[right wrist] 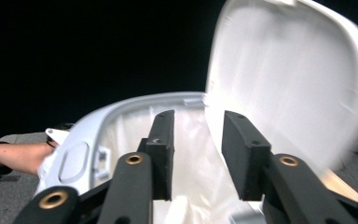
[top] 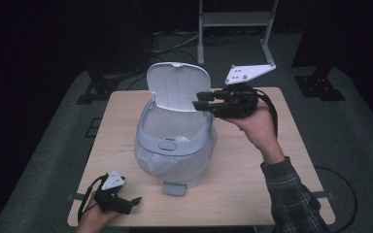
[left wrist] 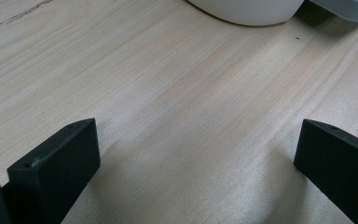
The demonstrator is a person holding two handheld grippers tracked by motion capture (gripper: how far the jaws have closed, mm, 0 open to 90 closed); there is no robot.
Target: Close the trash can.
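A pale grey pedal bin (top: 175, 145) with a clear liner stands mid-table, its white lid (top: 177, 87) swung upright at the back. My right gripper (top: 201, 100) hovers over the bin's right rim, jaws pointing left at the lid. In the right gripper view its jaws (right wrist: 198, 121) stand apart with nothing between them; behind them lie the liner (right wrist: 130, 135) and the lid's inside (right wrist: 289, 79). My left gripper (top: 135, 202) rests low at the table's front left corner. Its jaws (left wrist: 198, 140) are wide open over bare wood, with the bin's base (left wrist: 247, 11) farther off.
The bin's foot pedal (top: 175, 188) sticks out toward the front edge of the wooden table (top: 252, 174). A metal stand (top: 235, 19) and dark floor bases stand behind the table. The person's other hand (right wrist: 18, 156) appears at the left of the right gripper view.
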